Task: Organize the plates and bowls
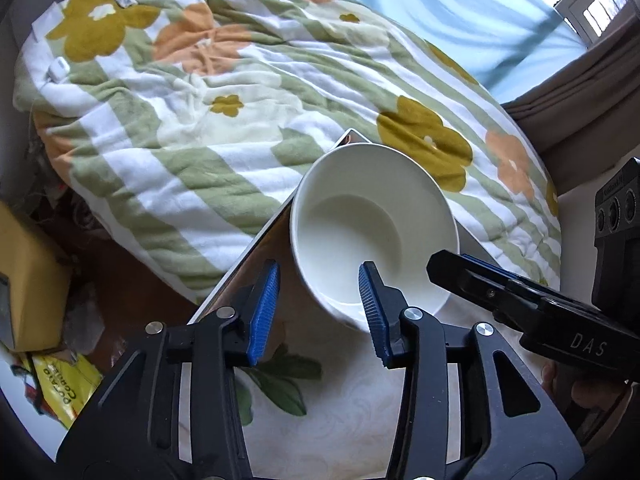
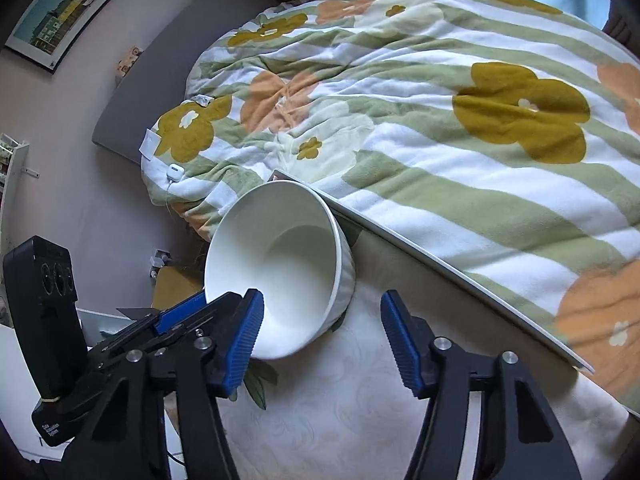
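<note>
White bowl (image 2: 280, 268) tilted on table (image 2: 360, 400); floral blanket (image 2: 440, 120) crowds edge.

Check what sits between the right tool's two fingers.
Nothing: the right tool is open, and its own view shows only bare white tablecloth in the gap. The white bowl sits beside its left finger, not between them.

Left claw (image 1: 318, 312): matte black angular arms, silver round screws, ribbed blue pads (image 1: 264, 312). Right claw (image 2: 322, 338) matches, with "DAS" in pale letters along its body in the left view. Bare skin of a hand (image 1: 580, 388) beneath.
</note>
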The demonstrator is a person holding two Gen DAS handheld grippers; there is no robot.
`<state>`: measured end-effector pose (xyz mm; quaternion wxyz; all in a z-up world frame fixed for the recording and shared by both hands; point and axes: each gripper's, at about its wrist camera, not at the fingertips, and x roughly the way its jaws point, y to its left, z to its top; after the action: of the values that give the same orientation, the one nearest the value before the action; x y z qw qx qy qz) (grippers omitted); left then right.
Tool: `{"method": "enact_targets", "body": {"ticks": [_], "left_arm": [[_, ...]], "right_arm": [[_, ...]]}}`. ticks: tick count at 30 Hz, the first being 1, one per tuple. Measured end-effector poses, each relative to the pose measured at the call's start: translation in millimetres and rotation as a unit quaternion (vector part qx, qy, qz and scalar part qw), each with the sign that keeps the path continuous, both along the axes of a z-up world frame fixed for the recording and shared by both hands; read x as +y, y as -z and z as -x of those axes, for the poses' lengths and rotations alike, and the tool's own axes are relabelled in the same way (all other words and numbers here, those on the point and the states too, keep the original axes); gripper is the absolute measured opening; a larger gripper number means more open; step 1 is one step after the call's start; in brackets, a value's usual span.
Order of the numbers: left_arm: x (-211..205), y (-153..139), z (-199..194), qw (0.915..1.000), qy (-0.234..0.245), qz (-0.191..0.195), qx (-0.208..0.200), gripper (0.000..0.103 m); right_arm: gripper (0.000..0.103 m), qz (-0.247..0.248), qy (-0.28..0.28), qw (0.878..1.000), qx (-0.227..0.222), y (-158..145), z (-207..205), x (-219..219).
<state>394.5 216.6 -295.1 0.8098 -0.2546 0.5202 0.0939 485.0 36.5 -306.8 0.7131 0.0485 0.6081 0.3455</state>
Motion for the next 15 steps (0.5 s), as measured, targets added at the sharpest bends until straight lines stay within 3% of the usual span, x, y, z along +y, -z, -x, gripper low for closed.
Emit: {"method": "enact_targets", "body": {"ticks": [3, 5, 8, 15], "left_arm": [[0, 11, -6, 1.0000, 0.004, 0.003, 0.004, 0.022], [2, 14, -7, 1.0000, 0.005, -0.004, 0.003, 0.021], [2, 16, -9, 0.9999, 0.008, -0.009, 0.000, 0.021], [-2, 14, -11, 0.9995, 0.016, -0.029, 0.003, 0.021]], "right_arm": [[0.043, 0.003, 0.003, 1.000, 0.000, 8, -4, 7], [0.027, 0.006, 0.006, 1.000, 0.003, 13, -6, 9], [0.018, 0.016, 0.012, 1.000, -0.001, 18, -6, 8], [0.018, 0.015, 0.017, 1.000, -0.009, 17, -5, 8]]}}
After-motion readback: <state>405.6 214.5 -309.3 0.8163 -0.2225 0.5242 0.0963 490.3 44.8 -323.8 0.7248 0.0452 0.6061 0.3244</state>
